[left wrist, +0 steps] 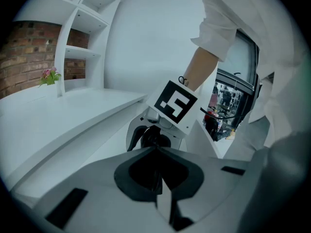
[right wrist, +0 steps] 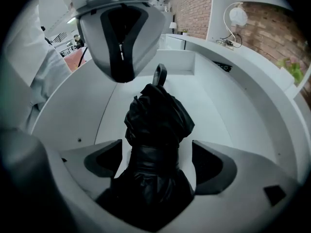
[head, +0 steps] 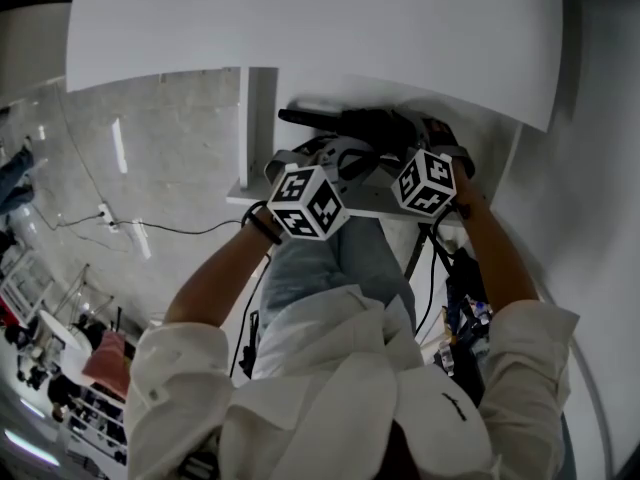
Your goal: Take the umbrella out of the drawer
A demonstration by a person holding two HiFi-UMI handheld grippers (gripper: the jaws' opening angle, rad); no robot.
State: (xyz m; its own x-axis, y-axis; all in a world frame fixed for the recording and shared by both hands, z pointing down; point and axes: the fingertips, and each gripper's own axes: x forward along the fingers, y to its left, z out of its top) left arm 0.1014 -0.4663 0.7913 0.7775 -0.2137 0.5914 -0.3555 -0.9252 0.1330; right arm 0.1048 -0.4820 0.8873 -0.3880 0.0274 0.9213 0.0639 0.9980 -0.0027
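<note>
A black folded umbrella (right wrist: 156, 125) lies lengthwise in the open white drawer (right wrist: 218, 106), its handle (right wrist: 159, 74) pointing away from me. My right gripper (right wrist: 156, 153) is shut on the umbrella's fabric body, one jaw on either side. In the head view the umbrella (head: 352, 124) shows dark inside the drawer (head: 370, 211) under the desk, with the right gripper (head: 424, 168) over it. My left gripper (left wrist: 156, 150) is shut with nothing between its jaws. It hovers just left of the right one (head: 316, 173), above the drawer.
The white desk top (head: 300, 28) overhangs the drawer. White shelves (left wrist: 80, 52) and a small pink flower (left wrist: 48, 75) stand against a brick wall. A round lamp (right wrist: 238, 16) sits on the counter. Cables (head: 110, 218) run over the floor at left.
</note>
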